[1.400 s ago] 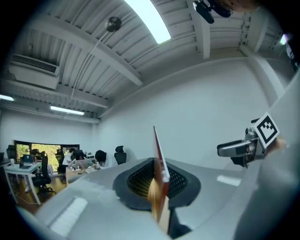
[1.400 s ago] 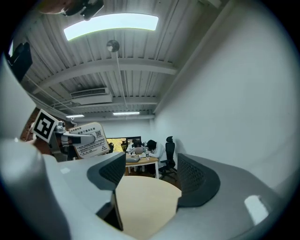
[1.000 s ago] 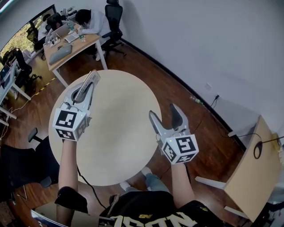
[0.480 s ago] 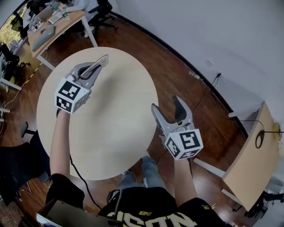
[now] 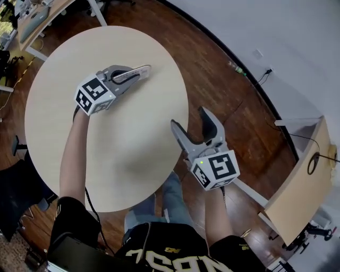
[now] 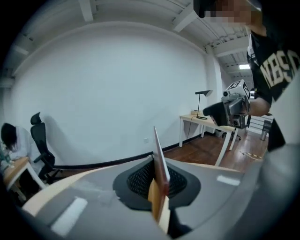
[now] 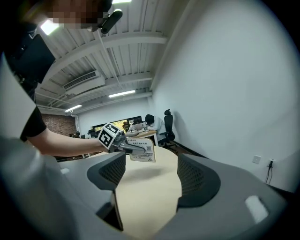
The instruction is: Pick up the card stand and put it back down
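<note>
A flat card stand (image 5: 139, 71) with a printed white card is clamped edge-on between the jaws of my left gripper (image 5: 143, 72), which is shut on it. It hangs above the round beige table (image 5: 64, 79) and points right. In the left gripper view the card stand (image 6: 159, 164) shows as a thin upright edge between the pads. My right gripper (image 5: 190, 121) hovers at the table's right rim with its jaws apart and nothing between them. The right gripper view looks across the table at the held card stand (image 7: 142, 153) and the left gripper (image 7: 133, 148).
Dark wooden floor surrounds the table, with a white wall beyond. A light desk (image 5: 297, 186) stands at the right, and another desk (image 5: 32, 16) at the top left. The left gripper view shows a desk with a lamp (image 6: 202, 115) and an office chair (image 6: 40, 140).
My left gripper has carried the card stand from the table's far left rim toward the middle and turned it to point right. The right gripper has hardly moved.
</note>
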### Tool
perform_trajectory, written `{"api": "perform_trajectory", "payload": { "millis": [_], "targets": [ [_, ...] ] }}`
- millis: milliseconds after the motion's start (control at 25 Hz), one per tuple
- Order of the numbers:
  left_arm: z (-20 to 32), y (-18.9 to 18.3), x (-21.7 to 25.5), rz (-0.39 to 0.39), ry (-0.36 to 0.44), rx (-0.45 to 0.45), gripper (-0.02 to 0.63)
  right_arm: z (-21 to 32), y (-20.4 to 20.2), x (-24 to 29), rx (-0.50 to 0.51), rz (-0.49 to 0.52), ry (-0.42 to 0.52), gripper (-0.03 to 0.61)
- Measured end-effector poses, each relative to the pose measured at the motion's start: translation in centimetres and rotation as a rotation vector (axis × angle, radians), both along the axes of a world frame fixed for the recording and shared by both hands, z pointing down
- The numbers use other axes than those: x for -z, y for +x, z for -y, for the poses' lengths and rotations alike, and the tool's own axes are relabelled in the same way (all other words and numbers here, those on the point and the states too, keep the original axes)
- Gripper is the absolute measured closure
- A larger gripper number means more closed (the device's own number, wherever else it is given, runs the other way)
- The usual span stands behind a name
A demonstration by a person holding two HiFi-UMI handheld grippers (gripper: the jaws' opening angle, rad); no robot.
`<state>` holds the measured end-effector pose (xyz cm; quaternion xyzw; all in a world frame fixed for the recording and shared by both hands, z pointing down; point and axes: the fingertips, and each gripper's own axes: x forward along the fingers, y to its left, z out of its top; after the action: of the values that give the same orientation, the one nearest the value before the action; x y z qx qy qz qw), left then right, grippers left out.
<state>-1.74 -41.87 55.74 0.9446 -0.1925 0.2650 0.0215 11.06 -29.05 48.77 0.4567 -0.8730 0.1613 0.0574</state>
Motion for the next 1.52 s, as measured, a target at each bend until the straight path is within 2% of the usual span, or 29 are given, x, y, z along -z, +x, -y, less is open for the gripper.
{"api": "perform_trajectory", "payload": {
  "millis": [120,280,400,480,560,680,840,1000,1240,1400,1520],
  "targets": [
    [0.2,1.3,-4.2,-0.056,-0.083,-0.031,0.592,0.5,0.1,-2.9,-0.001,0.004,-0.018,0.23],
    [0.6,2.3,-9.1,-0.075,-0.185,-0.053,0.592,1.0,0.5,-5.8,-0.005,0.019,-0.052,0.23],
    [1.0,3.6,-10.8,-0.131,-0.25,-0.055,0.591,0.9,1.3,-7.0,0.001,0.022,-0.071,0.23],
    [1.4,3.8,-11.1,-0.171,-0.264,-0.041,0.589,0.9,1.5,-7.5,0.006,0.017,-0.078,0.23],
    [2.1,3.6,-11.2,-0.178,-0.246,-0.005,0.557,0.7,1.6,-7.7,0.009,0.011,-0.081,0.23],
    [2.9,2.8,-10.6,-0.186,-0.221,0.072,0.379,0.6,1.6,-7.6,0.022,-0.003,-0.078,0.23],
    [2.3,0.4,-7.5,-0.217,-0.186,0.183,0.273,0.4,0.8,-5.9,0.04,-0.005,-0.055,0.23],
    [0.6,-1.8,-3.1,-0.27,-0.108,0.31,0.264,0.1,-0.2,-3.8,0.068,0.009,-0.032,0.23],
    [-5.8,-5.2,5.4,-0.468,-0.036,0.501,0.264,-1.7,-4.3,1.2,0.149,0.032,0.02,0.23],
    [-10.8,-9.2,9.2,-0.494,0.028,0.655,0.268,-3.0,-8.1,4.7,0.214,0.038,0.072,0.23],
    [-15.6,-11.5,12.0,-0.452,0.101,0.784,0.273,-4.7,-10.3,7.2,0.276,0.06,0.095,0.23]
  ]
}}
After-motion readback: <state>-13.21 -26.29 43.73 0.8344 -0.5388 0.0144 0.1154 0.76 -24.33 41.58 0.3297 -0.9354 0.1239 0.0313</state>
